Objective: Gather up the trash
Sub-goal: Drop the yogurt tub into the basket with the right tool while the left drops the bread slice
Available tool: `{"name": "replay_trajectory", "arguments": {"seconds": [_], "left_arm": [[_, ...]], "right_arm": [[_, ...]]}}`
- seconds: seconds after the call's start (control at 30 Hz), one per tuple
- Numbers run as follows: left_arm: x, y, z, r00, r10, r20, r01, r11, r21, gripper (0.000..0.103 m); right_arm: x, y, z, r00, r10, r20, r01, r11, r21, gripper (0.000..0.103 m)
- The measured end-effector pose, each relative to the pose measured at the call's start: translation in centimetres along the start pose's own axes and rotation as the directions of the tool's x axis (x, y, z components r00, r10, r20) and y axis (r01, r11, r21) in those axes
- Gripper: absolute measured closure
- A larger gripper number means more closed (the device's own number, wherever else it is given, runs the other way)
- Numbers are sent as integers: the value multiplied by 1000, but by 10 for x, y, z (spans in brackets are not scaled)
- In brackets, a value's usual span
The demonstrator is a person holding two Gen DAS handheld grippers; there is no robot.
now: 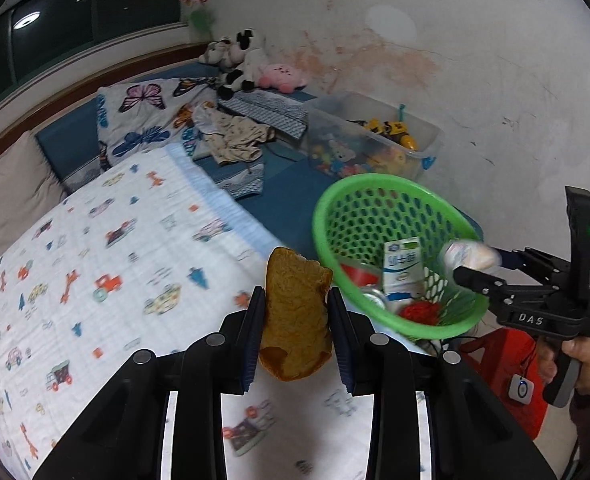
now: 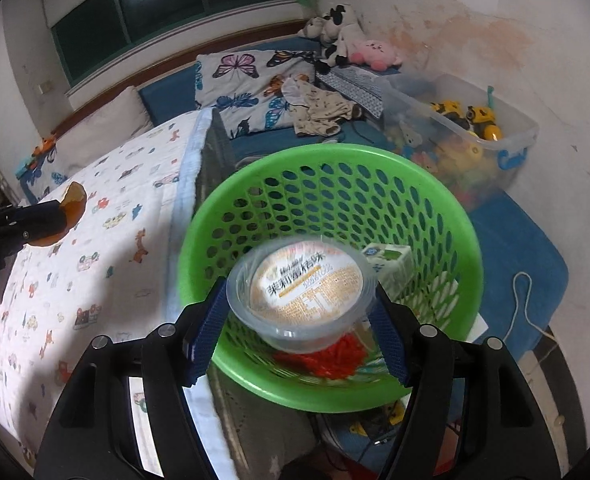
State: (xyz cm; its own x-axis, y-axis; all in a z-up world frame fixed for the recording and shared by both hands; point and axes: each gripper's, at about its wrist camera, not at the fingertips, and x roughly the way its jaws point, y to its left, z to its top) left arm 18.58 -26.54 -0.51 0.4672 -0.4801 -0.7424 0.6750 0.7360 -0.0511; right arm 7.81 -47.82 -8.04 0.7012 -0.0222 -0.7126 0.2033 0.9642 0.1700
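The left claw (image 1: 295,320) fills the foreground of its own view, its blue pads pinching a brown piece of bread (image 1: 297,316) from both sides. The bread stands upright between them, above the bed (image 1: 95,260) with its vehicle-print sheet, near the bed's right edge.

In the right wrist view, the right claw (image 2: 299,312) has a clear plastic cup (image 2: 303,292) with a printed foil lid between its fingers. The cup is blurred, and whether the pads press on it cannot be told. It hangs over the mouth of the green basket (image 2: 447,216).

The basket stands just beside the bed's right edge. Inside it lie a small milk carton (image 1: 403,272) and something red (image 1: 419,312).

Further back, against the stained wall, sits a clear bin of toys (image 1: 375,140). Plush animals (image 1: 239,60) are heaped at the far corner of the bed, beside a butterfly-print pillow (image 1: 143,116).
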Motion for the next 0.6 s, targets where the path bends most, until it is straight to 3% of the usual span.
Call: {"name": "replay_trajectory", "arguments": {"seconds": [0.6], "left_arm": [[59,-76,19,994,-62,-95,69,995,71,72]], "right_arm": [[-24,-35,-15,1000,3,29,-4,999,51,26]]}}
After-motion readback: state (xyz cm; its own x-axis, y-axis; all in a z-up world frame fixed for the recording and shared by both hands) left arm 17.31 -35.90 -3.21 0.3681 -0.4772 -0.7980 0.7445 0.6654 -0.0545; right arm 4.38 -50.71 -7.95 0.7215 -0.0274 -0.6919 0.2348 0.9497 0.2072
